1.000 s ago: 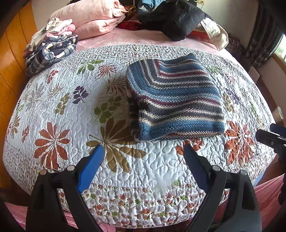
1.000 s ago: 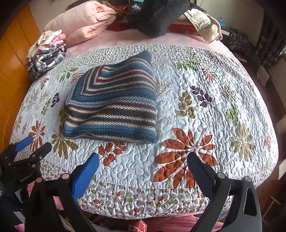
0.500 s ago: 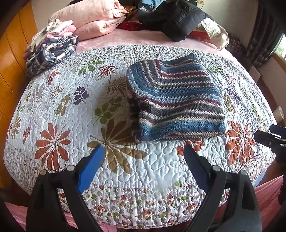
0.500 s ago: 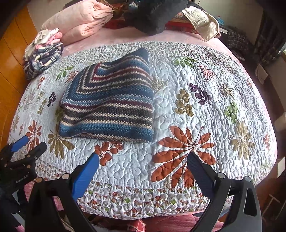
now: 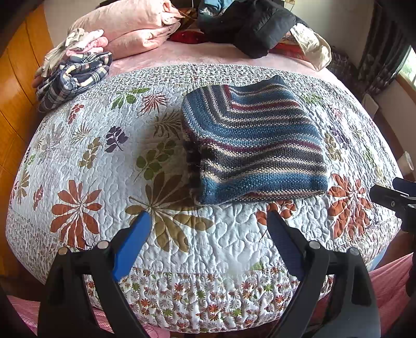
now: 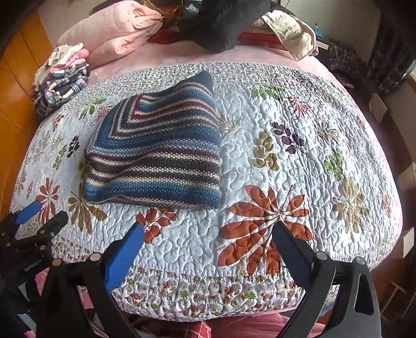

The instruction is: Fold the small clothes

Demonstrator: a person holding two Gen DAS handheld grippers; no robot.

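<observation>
A striped knit garment in blue, maroon and cream lies folded into a thick rectangle on the floral quilt; in the right wrist view the same garment sits left of centre. My left gripper hovers open over the quilt's near edge, short of the garment and holding nothing. My right gripper is also open and empty, near the front edge and to the right of the garment. Each gripper shows at the other view's side: the right gripper, the left gripper.
A pile of plaid and pink small clothes rests at the quilt's far left corner. Pink bedding, a black jacket and a cream cloth lie along the back. A wooden panel flanks the left.
Both grippers have stayed open and drifted only slightly. In the right wrist view the garment has shifted a little up and left as that gripper eased back. The garment itself has not moved.
</observation>
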